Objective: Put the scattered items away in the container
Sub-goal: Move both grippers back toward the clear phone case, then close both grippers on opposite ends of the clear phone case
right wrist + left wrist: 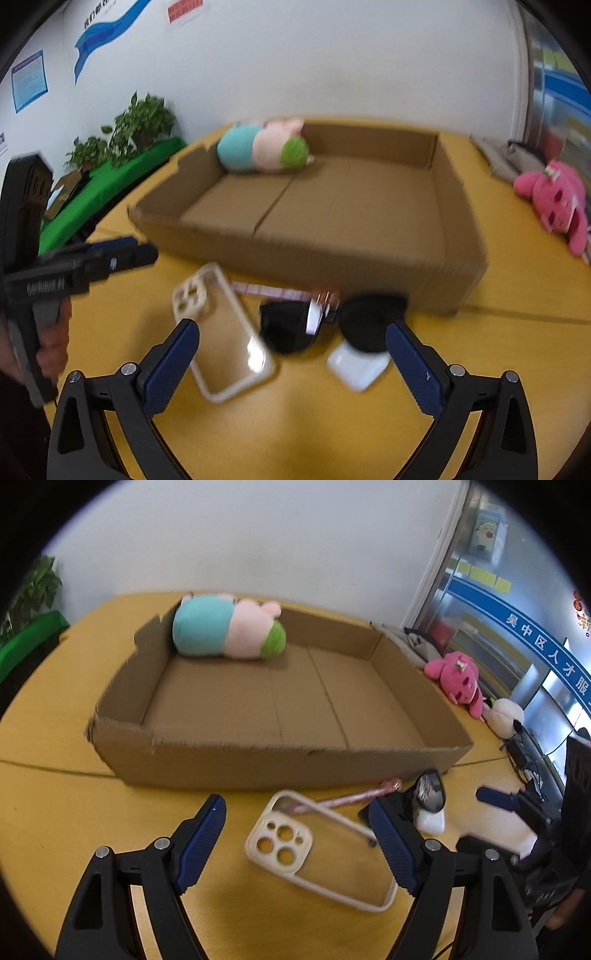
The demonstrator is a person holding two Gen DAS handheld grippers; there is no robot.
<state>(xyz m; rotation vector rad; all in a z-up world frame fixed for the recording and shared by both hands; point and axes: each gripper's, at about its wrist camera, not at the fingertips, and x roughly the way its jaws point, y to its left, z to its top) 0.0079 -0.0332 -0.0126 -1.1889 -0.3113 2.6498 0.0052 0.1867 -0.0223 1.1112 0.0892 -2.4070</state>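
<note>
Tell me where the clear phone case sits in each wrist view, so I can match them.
Left wrist: phone case low centre, between the open left gripper fingers.
Right wrist: phone case lower left, beside the sunglasses.
Shared landmark: cardboard box behind it.

left gripper (297,808): black frame | ribbed blue pads | silver pivot screws || right gripper (291,336): black frame | dimpled blue pads | silver screws

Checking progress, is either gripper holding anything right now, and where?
Nothing is held: left gripper and right gripper are both open above the table.
</note>
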